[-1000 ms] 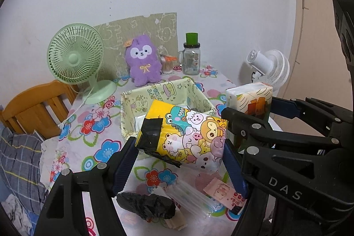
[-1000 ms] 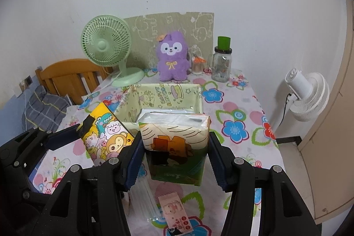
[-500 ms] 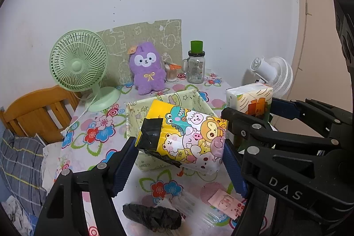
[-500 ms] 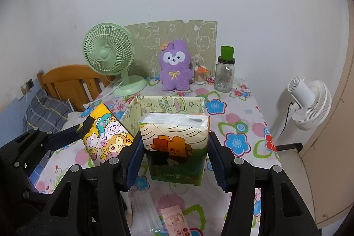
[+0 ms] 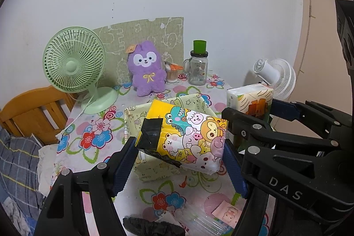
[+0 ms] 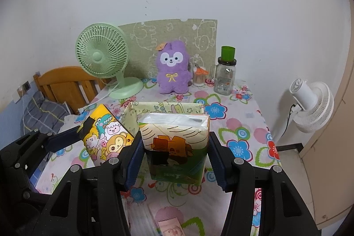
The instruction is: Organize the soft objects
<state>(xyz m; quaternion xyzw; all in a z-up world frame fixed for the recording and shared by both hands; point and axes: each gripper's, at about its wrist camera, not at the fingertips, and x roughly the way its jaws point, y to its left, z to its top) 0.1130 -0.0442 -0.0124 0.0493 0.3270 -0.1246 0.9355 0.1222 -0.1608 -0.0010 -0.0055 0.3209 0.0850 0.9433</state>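
Observation:
My left gripper [image 5: 180, 167] is shut on a yellow cartoon-animal tissue pack [image 5: 183, 136] and holds it above the table, just in front of the green printed fabric box [image 5: 132, 114]. My right gripper [image 6: 176, 160] is shut on a green-and-cream tissue pack [image 6: 174, 147], also held up in front of the box [image 6: 130, 114]. The yellow pack [image 6: 104, 136] shows at the left of the right wrist view, the green pack [image 5: 250, 101] at the right of the left wrist view. A purple plush [image 6: 173, 70] sits at the back by the wall.
A green desk fan [image 6: 104, 59], a glass jar with a green lid [image 6: 225, 74] and a cotton-swab cup [image 6: 199, 76] stand at the back. A white fan [image 6: 309, 103] stands off the table's right edge, a wooden chair [image 6: 62, 85] to the left. A black wad [image 5: 152, 227] and plastic packets [image 5: 205, 222] lie near.
Both grippers have pulled back and risen with their packs still held. The box and the back objects now appear farther off and lower.

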